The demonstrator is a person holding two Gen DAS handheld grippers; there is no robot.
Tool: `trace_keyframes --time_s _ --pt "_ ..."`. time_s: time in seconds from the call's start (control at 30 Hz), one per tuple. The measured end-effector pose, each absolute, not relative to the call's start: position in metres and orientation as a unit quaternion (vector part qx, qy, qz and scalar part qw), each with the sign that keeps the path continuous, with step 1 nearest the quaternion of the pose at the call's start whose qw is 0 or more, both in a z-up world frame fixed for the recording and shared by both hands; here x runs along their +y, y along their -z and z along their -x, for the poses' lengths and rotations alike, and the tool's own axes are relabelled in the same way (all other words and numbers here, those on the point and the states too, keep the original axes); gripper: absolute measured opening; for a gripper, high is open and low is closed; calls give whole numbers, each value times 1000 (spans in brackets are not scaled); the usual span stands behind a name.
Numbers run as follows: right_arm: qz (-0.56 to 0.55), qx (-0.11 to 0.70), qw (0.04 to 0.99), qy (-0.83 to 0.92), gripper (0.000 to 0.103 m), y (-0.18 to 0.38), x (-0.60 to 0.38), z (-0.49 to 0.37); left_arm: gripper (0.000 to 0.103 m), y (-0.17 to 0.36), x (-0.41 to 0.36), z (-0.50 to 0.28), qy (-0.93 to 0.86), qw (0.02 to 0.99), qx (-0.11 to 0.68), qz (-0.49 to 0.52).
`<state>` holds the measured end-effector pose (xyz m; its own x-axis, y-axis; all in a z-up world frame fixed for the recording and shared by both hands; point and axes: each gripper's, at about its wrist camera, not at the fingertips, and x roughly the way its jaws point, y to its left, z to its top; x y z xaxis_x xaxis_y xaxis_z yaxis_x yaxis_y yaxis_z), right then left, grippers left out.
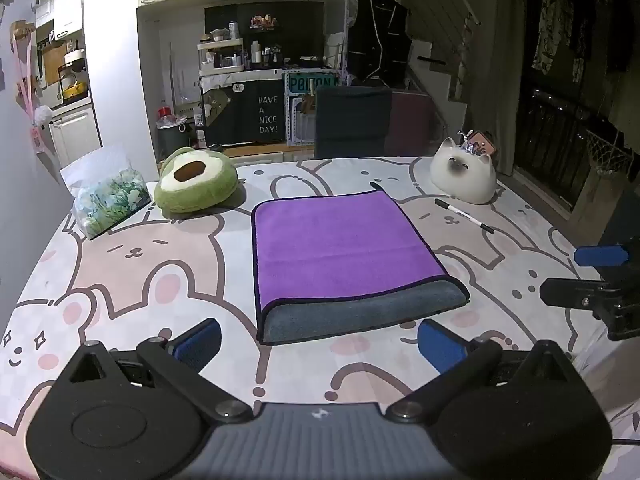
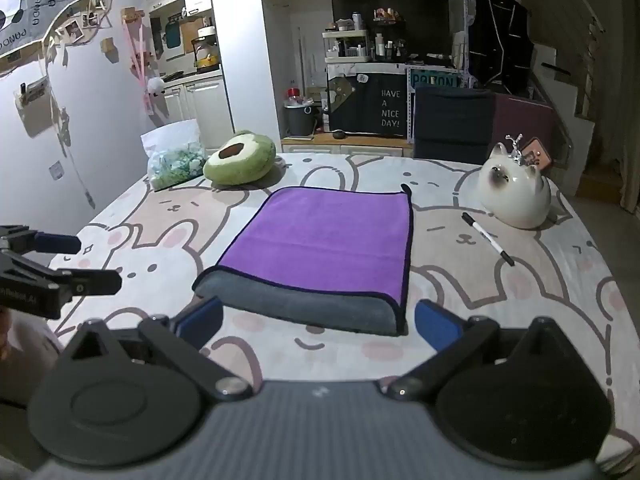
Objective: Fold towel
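A purple towel (image 1: 340, 248) with a grey underside lies folded flat on the bunny-print table cover (image 1: 160, 264), its grey strip toward me. It also shows in the right wrist view (image 2: 328, 244). My left gripper (image 1: 320, 344) is open and empty, just short of the towel's near edge. My right gripper (image 2: 320, 324) is open and empty, at the towel's near grey edge. The right gripper shows at the right of the left wrist view (image 1: 592, 276); the left gripper shows at the left of the right wrist view (image 2: 76, 262).
An avocado plush (image 1: 196, 184) and a clear bag (image 1: 108, 200) sit far left. A white cat figure (image 1: 464, 176) and a black-capped marker (image 1: 464, 216) lie far right. A dark chair (image 1: 352, 120) stands behind the table.
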<state>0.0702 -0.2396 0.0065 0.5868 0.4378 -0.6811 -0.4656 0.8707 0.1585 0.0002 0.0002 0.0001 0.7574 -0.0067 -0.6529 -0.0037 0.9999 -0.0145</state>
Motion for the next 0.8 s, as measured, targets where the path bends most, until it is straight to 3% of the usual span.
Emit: trace_keyframes --time_s 0.8 --pt "20 376 891 -253 103 -6 -239 -70 103 0 -2 -1 0 938 347 9"
